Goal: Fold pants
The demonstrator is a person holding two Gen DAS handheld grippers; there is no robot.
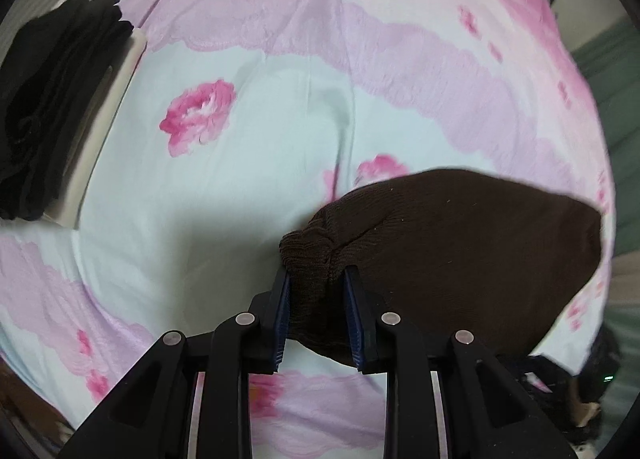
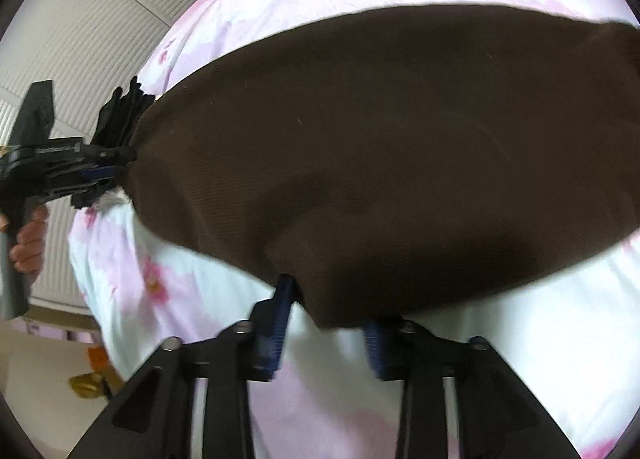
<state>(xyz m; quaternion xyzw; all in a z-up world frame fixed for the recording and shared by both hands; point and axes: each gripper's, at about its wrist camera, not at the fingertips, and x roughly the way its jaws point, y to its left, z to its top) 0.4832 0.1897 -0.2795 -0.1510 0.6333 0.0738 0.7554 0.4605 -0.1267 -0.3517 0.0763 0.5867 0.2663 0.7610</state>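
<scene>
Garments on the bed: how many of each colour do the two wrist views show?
Brown pants, gripped by the left gripper and right gripper: 1
Black folded clothes, a stack, pieces not separable: 1
Total: 2

Black folded clothes [image 1: 52, 107] lie on a floral bedsheet [image 1: 248, 163].

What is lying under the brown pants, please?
Under the brown pants is a floral sheet, pink and pale green, showing all around them. The part of the sheet directly beneath the cloth is covered, so anything there cannot be seen.
</scene>
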